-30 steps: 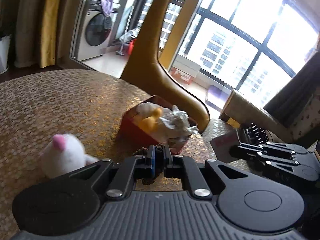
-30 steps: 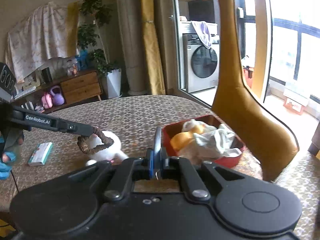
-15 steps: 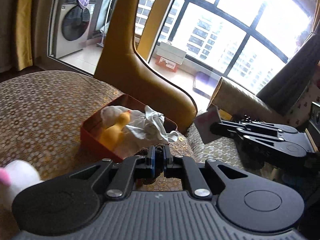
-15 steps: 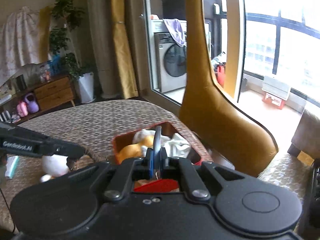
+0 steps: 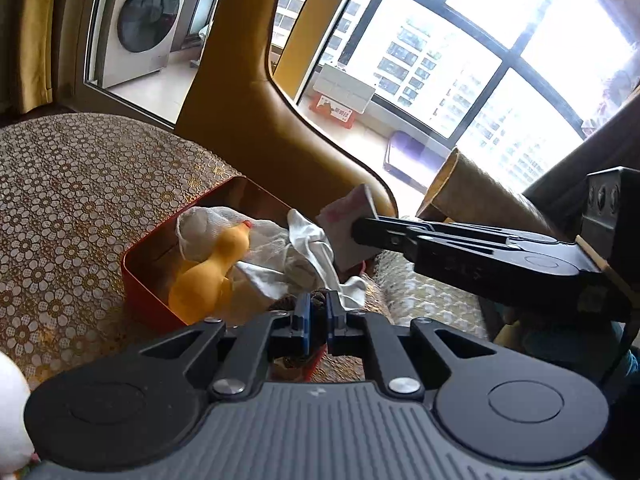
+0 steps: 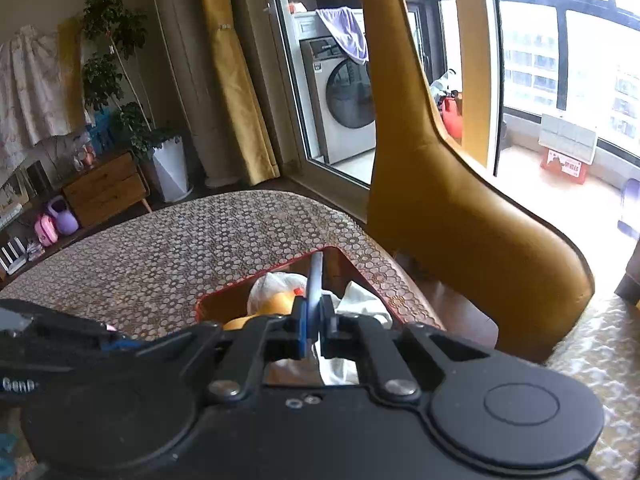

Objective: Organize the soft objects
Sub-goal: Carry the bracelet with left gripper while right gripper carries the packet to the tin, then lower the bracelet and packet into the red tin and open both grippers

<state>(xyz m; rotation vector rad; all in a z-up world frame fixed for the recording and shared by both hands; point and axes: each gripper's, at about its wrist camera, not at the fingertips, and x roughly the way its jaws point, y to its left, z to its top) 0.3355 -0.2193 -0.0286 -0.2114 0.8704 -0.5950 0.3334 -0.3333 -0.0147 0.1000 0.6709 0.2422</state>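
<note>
On the gold-patterned tablecloth (image 5: 72, 208) a red tin box (image 5: 144, 292) is sitting near the table's edge, just in front of a tall mustard-yellow giraffe figure (image 5: 256, 92). Inside the box a yellow plush duck (image 5: 212, 268) is lying against a white mesh bag (image 5: 200, 224), with a crumpled white cloth (image 5: 308, 256) bunching up beside it toward the near right corner.

The left gripper (image 5: 316, 312) is hovering at the box's near edge with its blue-padded jaws pressing together on a small brown, rough-textured item (image 5: 318, 298); too little of it is showing to tell what it is. At the lower left corner of the left wrist view a white plush toy (image 5: 10, 412) is peeking in, resting on the tablecloth well apart from the box.

The right gripper (image 6: 316, 320) is reaching over the right side of the box, and its jaws are clamping a thin, flat pinkish-white packet (image 5: 348, 228), which is standing edge-on in its own camera and is hanging above the white cloth. In the right wrist view the left gripper's black arm is crossing the lower left.

Beyond the table a washing machine (image 6: 344, 104) is standing behind a glass door, with yellow curtains (image 6: 236, 76) and a potted plant (image 6: 120, 80) to its left.
</note>
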